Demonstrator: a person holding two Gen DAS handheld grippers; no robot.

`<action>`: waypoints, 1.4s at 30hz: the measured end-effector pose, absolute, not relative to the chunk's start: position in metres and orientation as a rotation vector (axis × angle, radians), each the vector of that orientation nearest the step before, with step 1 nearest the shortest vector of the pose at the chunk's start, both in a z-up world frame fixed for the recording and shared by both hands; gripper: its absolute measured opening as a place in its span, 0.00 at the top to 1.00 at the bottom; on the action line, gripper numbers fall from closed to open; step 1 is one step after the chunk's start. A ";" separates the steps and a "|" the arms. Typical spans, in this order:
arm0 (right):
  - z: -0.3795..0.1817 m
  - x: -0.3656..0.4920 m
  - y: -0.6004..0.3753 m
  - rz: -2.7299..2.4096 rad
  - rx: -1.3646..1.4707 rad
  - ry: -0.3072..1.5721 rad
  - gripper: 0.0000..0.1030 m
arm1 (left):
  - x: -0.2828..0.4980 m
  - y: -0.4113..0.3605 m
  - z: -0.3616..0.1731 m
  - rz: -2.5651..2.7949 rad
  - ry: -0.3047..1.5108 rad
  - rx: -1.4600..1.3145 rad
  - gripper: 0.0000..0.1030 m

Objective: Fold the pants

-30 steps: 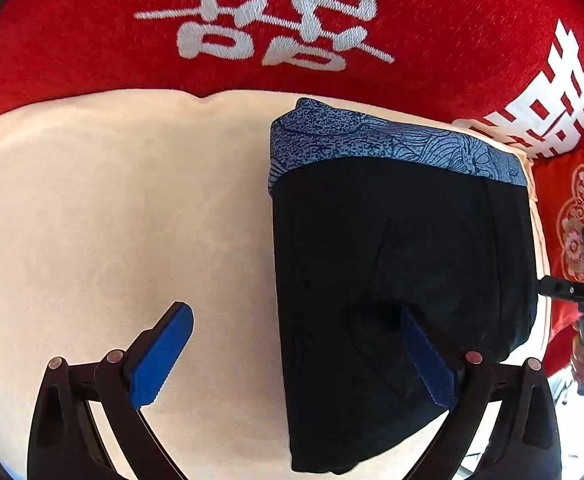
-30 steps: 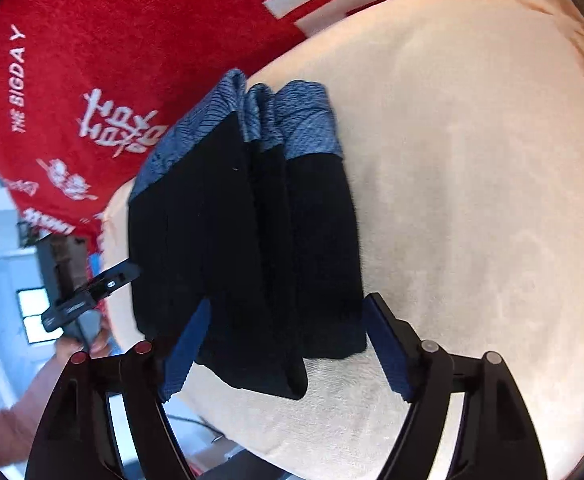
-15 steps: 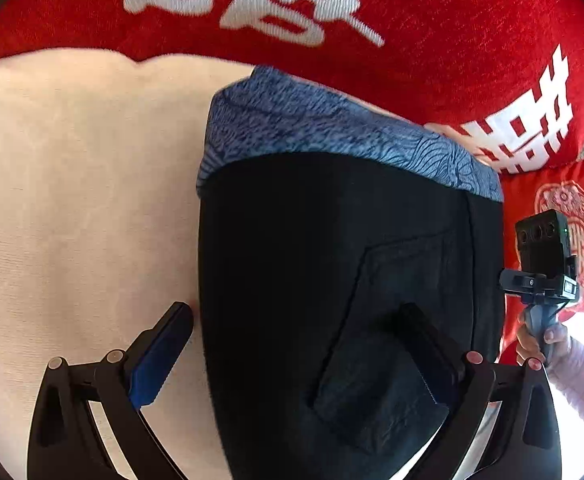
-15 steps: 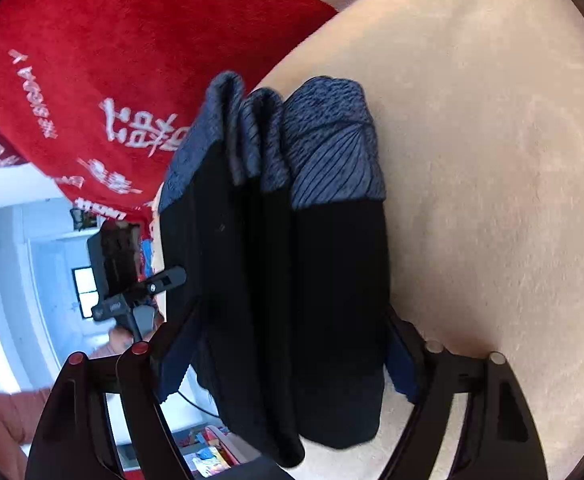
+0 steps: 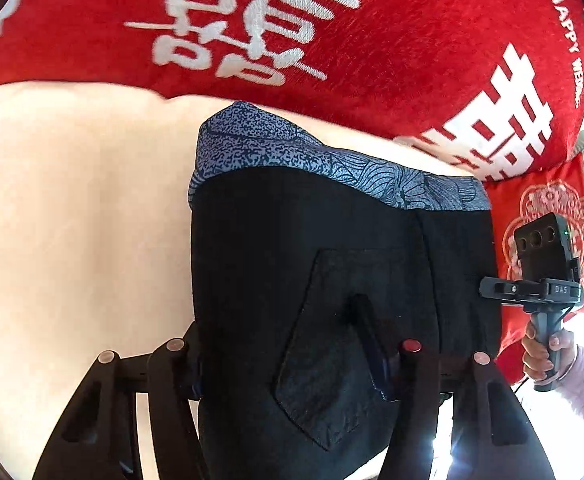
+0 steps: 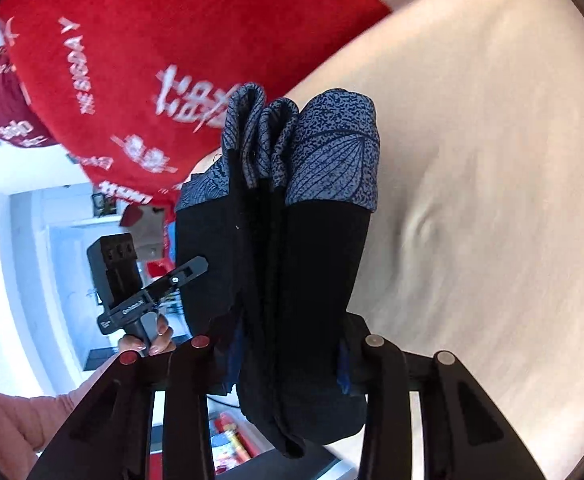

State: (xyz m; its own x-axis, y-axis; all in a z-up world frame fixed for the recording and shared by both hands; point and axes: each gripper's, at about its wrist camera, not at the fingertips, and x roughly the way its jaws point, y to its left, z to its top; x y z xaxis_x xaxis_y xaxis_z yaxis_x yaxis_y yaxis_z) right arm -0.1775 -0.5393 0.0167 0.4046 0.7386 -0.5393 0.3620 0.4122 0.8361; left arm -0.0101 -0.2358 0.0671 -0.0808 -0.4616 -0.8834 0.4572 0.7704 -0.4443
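**Folded pants gripped from both sides**

The folded black pants (image 5: 332, 280), with a blue patterned waistband (image 6: 332, 152), are seen clamped by both grippers above a cream bed (image 5: 71, 220). The left gripper (image 5: 283, 356) is closed on the bundle near a back pocket (image 5: 332, 360); the right gripper (image 6: 287, 356) is closed across the stacked layers. A red blanket (image 5: 372, 40) with white characters is seen behind. A handheld camera (image 5: 544, 248) is held beside the pants.
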 end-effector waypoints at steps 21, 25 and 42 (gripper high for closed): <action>0.034 -0.230 -0.463 -0.092 0.897 1.363 0.20 | -0.075 -0.180 0.046 -0.517 1.407 0.295 0.00; 0.074 -0.236 -0.445 -0.257 0.773 1.344 0.14 | -0.099 -0.186 0.080 -0.475 1.316 0.374 0.00; 0.174 -0.249 -0.336 -0.379 0.420 1.409 0.03 | -0.164 -0.178 0.178 -0.424 1.341 0.428 0.00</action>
State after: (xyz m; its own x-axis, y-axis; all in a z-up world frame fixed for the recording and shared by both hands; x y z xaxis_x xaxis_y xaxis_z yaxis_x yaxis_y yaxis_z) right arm -0.2488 -0.3362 0.1744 0.1250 -0.0062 -0.9921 0.4928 0.8683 0.0567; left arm -0.1637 -0.1775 0.1784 0.1765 -0.0482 -0.9831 0.5256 0.8491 0.0528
